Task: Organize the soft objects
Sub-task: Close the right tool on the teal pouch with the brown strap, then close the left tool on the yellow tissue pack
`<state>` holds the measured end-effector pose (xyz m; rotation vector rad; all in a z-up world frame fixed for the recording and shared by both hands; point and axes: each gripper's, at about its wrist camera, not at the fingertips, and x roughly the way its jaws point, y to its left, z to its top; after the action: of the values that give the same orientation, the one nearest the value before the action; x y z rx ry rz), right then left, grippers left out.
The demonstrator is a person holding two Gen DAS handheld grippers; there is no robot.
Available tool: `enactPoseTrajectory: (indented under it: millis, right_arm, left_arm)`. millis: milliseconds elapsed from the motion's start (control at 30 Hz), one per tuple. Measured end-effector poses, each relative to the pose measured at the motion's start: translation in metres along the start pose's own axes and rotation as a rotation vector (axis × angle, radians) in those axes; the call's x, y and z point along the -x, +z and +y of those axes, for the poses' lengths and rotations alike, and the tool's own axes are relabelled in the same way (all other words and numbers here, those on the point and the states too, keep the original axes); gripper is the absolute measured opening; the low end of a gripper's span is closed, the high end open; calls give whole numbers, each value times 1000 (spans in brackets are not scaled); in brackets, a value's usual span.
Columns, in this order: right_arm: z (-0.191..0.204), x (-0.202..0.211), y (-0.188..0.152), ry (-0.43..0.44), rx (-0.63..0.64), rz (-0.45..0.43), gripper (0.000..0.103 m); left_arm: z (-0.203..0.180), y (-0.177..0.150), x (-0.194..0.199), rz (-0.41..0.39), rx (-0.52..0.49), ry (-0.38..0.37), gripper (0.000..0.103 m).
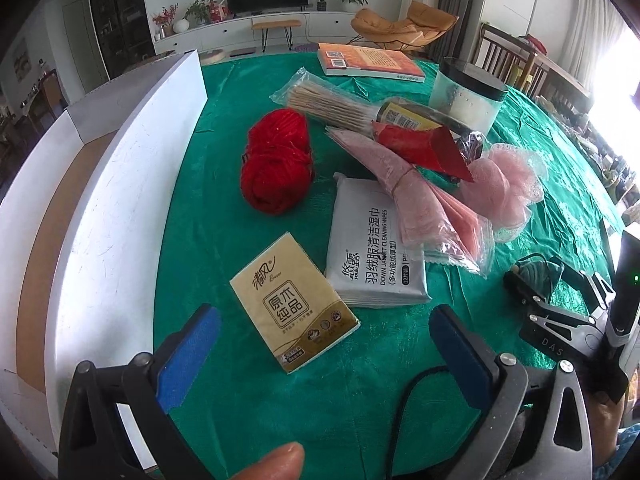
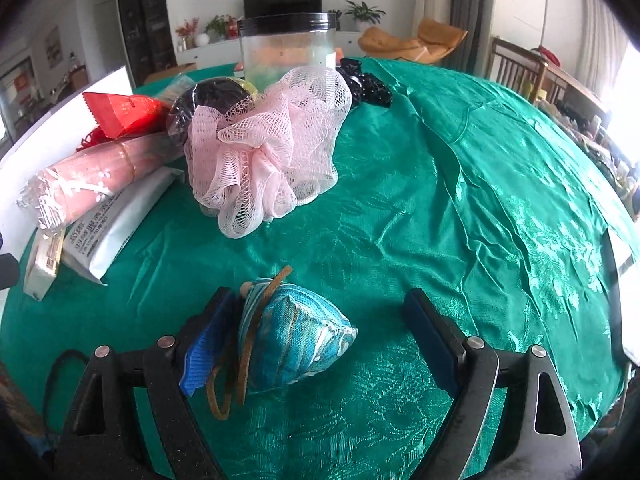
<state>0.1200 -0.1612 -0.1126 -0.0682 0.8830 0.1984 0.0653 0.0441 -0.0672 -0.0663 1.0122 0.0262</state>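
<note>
My left gripper (image 1: pixel 324 332) is open low over the green tablecloth, with a beige tissue pack (image 1: pixel 294 304) lying just ahead between its blue pads. Beyond it lie a grey wet-wipes pack (image 1: pixel 374 248), a red yarn ball (image 1: pixel 276 164) and a pink mesh sponge (image 1: pixel 508 188). My right gripper (image 2: pixel 320 320) is also open. A teal fabric pouch (image 2: pixel 296 340) with a brown cord rests on the cloth between its fingers, against the left pad and apart from the right one. The mesh sponge (image 2: pixel 272 148) lies further ahead.
A white cardboard box (image 1: pixel 120 184) stands along the table's left. Further back are a bag of skewers (image 1: pixel 328 104), a red packet (image 1: pixel 424 148), wrapped pink cloths (image 1: pixel 424 200), a black-lidded jar (image 1: pixel 468 92) and a book (image 1: pixel 368 60). A black hair clip (image 2: pixel 368 84) sits beside the jar.
</note>
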Motion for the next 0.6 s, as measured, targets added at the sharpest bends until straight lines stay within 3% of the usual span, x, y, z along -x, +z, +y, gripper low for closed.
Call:
enactPoseTrajectory:
  millis: [267,600]
  right_arm:
    - [0,1,-1,3,2,-10,89]
    - [0,2,-2,5,6,-13,89]
  left_arm:
    - [2,-3,-30,66,22,61,103]
    - [26,-27,-32,132,-12,151,103]
